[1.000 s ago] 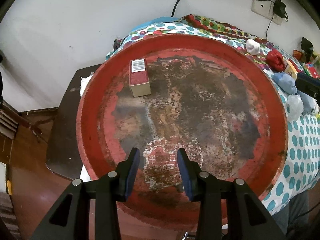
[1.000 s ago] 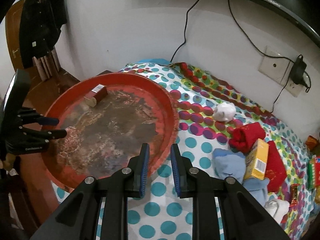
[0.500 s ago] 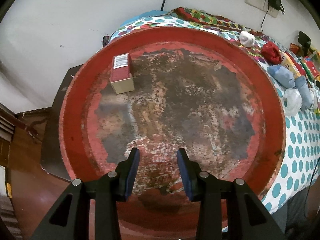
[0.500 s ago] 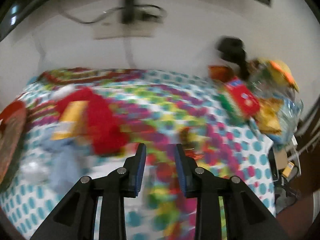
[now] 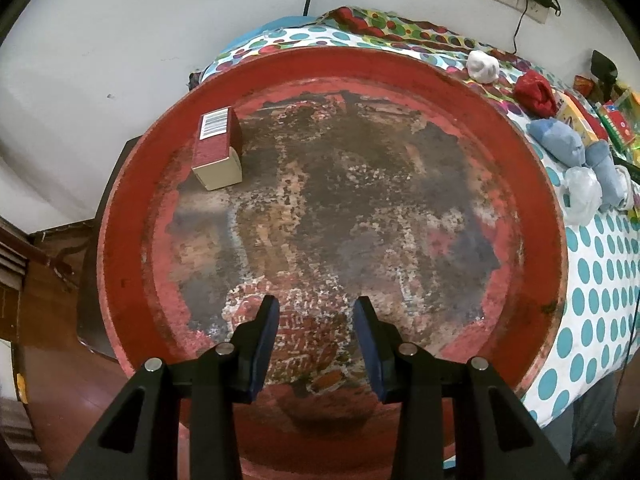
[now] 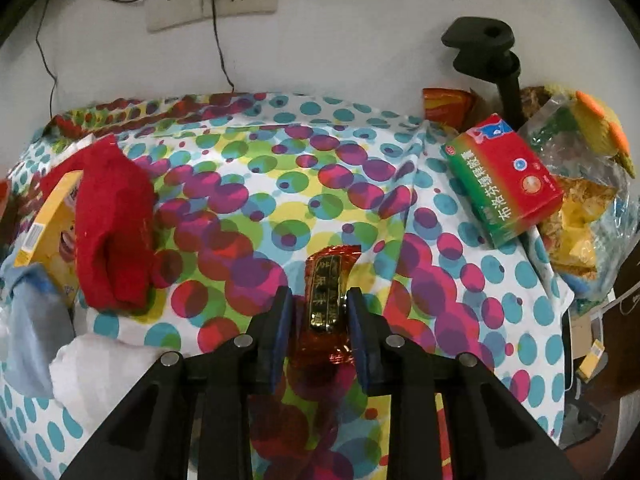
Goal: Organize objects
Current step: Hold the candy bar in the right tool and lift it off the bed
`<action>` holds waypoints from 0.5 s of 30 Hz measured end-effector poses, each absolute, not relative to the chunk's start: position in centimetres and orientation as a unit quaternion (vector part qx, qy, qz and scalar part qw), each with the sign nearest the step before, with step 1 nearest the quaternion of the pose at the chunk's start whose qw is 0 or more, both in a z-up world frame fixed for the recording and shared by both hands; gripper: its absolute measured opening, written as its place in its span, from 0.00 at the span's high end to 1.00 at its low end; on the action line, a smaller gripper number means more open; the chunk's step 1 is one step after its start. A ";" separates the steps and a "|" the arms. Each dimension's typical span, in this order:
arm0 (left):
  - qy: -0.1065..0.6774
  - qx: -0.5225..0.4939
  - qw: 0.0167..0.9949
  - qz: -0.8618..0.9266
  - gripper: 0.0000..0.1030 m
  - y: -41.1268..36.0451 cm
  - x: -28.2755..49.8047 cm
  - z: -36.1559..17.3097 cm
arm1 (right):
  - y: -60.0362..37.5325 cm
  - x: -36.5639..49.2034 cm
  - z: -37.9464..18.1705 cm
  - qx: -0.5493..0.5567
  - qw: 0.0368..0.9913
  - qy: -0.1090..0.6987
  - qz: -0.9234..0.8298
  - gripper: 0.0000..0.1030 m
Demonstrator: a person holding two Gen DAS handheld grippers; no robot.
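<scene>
Both tongs shifted: right tongs now gripping red-gold sachet; left tongs empty, parted over tray.

Worn red tray, paint flaked, rough; glossy foil snack wrapper; matt cloth cover; cardboard box, smooth.

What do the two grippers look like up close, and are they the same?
Yes, they match. The left gripper and the right gripper each have two chunky black plastic arms with triangle-shaped holes and round silver bolts. Each finger ends in a flat dark blue pad. No cables, labels or sleeves show.
</scene>
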State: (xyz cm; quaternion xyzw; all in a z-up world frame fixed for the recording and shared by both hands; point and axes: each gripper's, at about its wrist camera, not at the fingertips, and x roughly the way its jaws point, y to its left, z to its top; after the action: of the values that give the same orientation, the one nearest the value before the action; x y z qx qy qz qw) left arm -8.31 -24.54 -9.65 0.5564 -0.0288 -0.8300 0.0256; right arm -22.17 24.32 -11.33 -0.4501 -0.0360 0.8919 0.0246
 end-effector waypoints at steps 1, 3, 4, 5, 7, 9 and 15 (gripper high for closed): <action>-0.026 0.557 0.025 -0.830 0.61 -24.5 -8.4 -9.7 | 24.2 -22.2 -11.4 -0.449 0.026 -0.037 0.892 0.82; -0.021 0.561 0.026 -0.827 0.61 -24.6 -8.5 -9.9 | 23.9 -22.3 -11.4 -0.450 0.029 -0.045 0.892 0.83; -0.021 0.562 0.028 -0.826 0.61 -24.7 -8.6 -10.0 | 23.6 -22.3 -11.4 -0.449 0.032 -0.053 0.892 0.83; -0.019 0.561 0.028 -0.827 0.61 -24.7 -8.6 -10.0 | 23.4 -22.2 -11.4 -0.448 0.034 -0.059 0.891 0.83; -0.016 0.561 0.027 -0.827 0.61 -24.7 -8.6 -10.0 | 23.0 -22.1 -11.3 -0.449 0.037 -0.063 0.890 0.83; -0.017 0.561 0.028 -0.827 0.61 -24.6 -8.6 -10.0 | 22.7 -21.9 -11.1 -0.449 0.037 -0.061 0.891 0.83; -0.015 0.555 0.022 -0.832 0.61 -24.5 -8.5 -9.3 | 20.4 -21.2 -8.3 -0.431 0.021 -0.069 0.900 0.83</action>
State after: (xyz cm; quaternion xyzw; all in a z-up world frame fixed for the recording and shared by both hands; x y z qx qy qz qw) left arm -8.46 -24.48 -9.34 0.5548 -0.0149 -0.8315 0.0221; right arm -21.15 20.38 -8.31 -0.4307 -0.0687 0.8996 0.0214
